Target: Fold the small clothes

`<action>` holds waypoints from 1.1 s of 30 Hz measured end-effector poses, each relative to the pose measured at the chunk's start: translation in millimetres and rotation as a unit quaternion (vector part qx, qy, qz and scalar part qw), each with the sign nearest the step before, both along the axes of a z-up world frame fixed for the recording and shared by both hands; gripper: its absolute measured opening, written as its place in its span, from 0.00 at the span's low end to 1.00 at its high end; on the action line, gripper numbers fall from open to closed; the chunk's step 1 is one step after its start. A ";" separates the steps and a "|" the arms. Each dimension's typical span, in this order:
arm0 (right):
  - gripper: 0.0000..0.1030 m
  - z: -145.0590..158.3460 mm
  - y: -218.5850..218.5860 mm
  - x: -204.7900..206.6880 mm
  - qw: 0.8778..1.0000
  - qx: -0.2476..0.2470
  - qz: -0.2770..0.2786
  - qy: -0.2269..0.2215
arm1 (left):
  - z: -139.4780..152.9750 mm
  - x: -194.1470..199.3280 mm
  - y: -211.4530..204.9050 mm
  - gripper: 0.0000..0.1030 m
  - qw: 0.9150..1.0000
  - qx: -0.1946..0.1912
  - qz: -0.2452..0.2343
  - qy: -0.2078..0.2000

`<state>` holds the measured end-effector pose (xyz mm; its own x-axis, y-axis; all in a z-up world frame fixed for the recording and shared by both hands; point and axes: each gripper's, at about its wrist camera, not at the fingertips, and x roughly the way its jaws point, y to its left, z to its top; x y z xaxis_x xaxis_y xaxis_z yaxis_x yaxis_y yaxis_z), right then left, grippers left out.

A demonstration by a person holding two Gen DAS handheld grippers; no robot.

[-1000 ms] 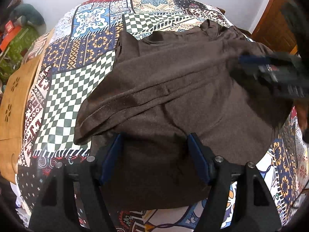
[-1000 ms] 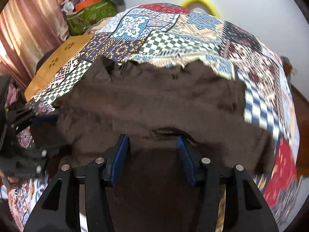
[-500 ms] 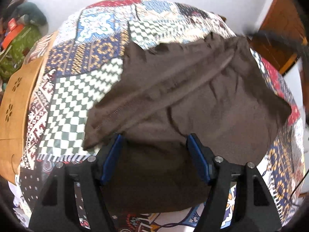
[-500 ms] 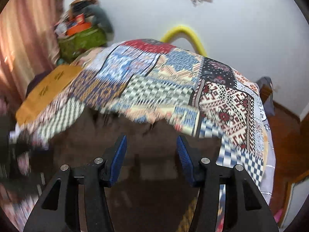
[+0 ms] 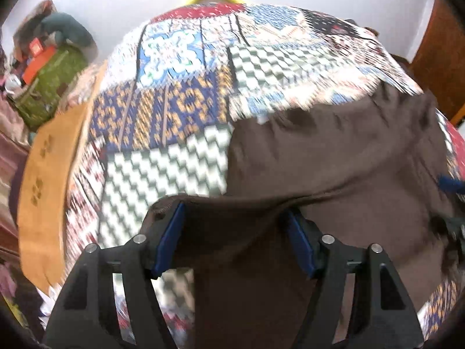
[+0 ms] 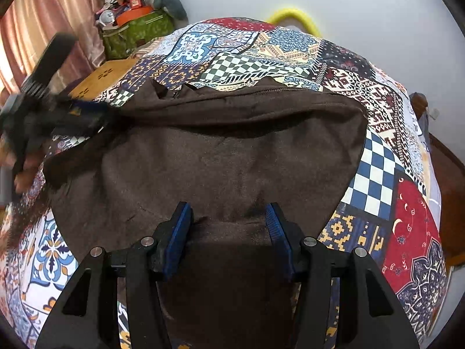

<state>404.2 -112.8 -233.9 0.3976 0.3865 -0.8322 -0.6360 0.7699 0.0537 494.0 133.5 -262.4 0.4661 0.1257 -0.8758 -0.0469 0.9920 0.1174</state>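
Observation:
A dark brown garment [image 5: 334, 151] lies spread on a patchwork bed cover [image 5: 162, 168]. My left gripper [image 5: 234, 209] is shut on its near hem, which is stretched between the blue pads and lifted off the cover. In the right wrist view the garment [image 6: 232, 151] has a stitched edge along its far side. My right gripper [image 6: 227, 208] is shut on a bunch of the cloth at the near edge. The left gripper [image 6: 96, 110], blurred, pulls the garment's left corner up. A blue bit of the right gripper [image 5: 450, 183] shows at the left view's right edge.
An orange-brown wooden board [image 5: 43, 174] runs along the bed's left side. A green bag [image 6: 136, 32] piled with clutter stands beyond it by a pink curtain [image 6: 29, 29]. A yellow hoop [image 6: 293, 14] leans on the white wall. A wooden door [image 5: 438, 58] is at the right.
The left gripper has lifted the hem and carried it over the bed; the checked cover now shows under and left of it. The right gripper swung, and the garment's far edge now shows.

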 end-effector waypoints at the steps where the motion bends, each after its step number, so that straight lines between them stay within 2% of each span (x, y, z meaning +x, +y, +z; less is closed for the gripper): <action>1: 0.49 0.1 -0.3 -1.8 1.000 0.001 0.002 -0.001 | 3.8 10.4 3.0 0.65 1.000 0.008 0.002 -0.007; 4: 0.49 -0.3 -5.3 0.2 1.000 0.016 0.000 0.007 | 23.3 43.7 21.1 0.65 0.998 0.037 0.039 -0.036; 7: 0.49 -0.7 -7.2 -0.1 1.000 0.023 0.000 0.008 | 39.7 50.6 36.6 0.65 0.997 0.020 0.059 -0.053; 9: 0.49 1.4 -8.0 0.1 1.000 0.029 -0.003 0.010 | 47.0 42.5 43.2 0.65 0.997 0.003 0.054 -0.062; 11: 0.49 6.7 -12.0 1.8 0.999 0.039 -0.012 0.008 | 48.4 29.4 44.6 0.65 0.997 0.006 0.044 -0.067; 19: 0.49 34.1 -44.6 38.8 0.993 0.051 -0.099 -0.049 | 8.3 -2.1 43.9 0.65 0.999 0.017 0.030 -0.016; 22: 0.49 29.9 -53.5 59.9 0.988 0.052 -0.137 -0.042 | -11.5 -0.8 52.9 0.65 0.999 -0.018 0.044 0.006; 24: 0.49 23.3 -53.9 71.9 0.987 0.052 -0.148 -0.032 | -21.5 0.2 53.9 0.65 0.998 -0.028 0.050 0.015; 26: 0.39 18.5 -53.6 80.7 0.987 0.054 -0.147 -0.027 | -29.8 2.1 51.6 0.65 0.998 -0.020 0.051 0.020; 28: 0.18 14.2 -48.4 87.0 0.988 0.041 -0.149 -0.030 | -33.1 3.4 48.6 0.65 0.999 -0.001 0.052 0.017; 30: 0.17 14.6 -46.2 86.4 0.987 0.028 -0.150 -0.041 | -30.9 3.6 47.3 0.65 0.998 0.012 0.052 0.013; 33: 0.17 24.2 -51.8 76.4 0.985 0.034 -0.158 -0.056 | -18.1 -3.2 50.0 0.65 0.999 -0.006 0.053 0.000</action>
